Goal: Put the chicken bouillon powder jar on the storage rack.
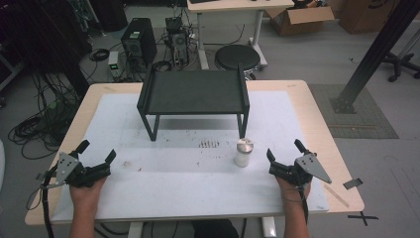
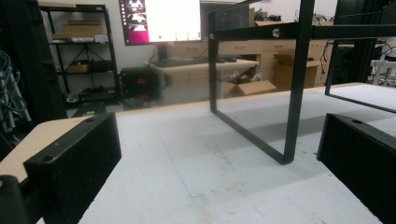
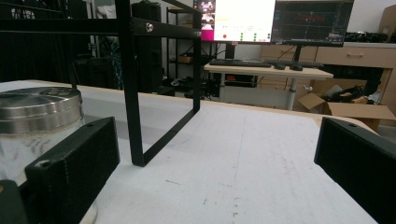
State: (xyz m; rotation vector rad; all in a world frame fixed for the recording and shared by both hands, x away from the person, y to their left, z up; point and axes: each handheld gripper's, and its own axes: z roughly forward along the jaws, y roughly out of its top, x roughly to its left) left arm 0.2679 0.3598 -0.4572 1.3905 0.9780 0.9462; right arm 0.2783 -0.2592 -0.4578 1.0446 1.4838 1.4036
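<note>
A small jar point(image 1: 243, 152) with a silver metal lid and white contents is standing upright on the white mat of the tabletop point(image 1: 188, 198), just in front of the right front leg of a black metal rack point(image 1: 193, 94) that is sitting toward the far side of the mat. The right tongs point(image 1: 285, 153) are resting near the right edge of the mat, held from below by the person's right hand point(image 1: 293, 186), with the jaws spread wide and gripping nothing. The jar is lying to the left of these tongs and slightly farther from the person, near them but not touching and not between the jaws. In the right gripper view the jar point(image 3: 35, 126) is showing at the left edge, partly behind the left jaw, with its lid level with the top of that jaw, while the rack's leg is standing just beyond it. The left tongs point(image 1: 97, 151) are sitting near the left edge of the mat, held by the left hand point(image 1: 84, 191), well apart from the jar, and their jaws are likewise standing released around bare mat. In the left gripper view the rack's frame point(image 2: 292, 84) is rising ahead, between the two jaws.
</note>
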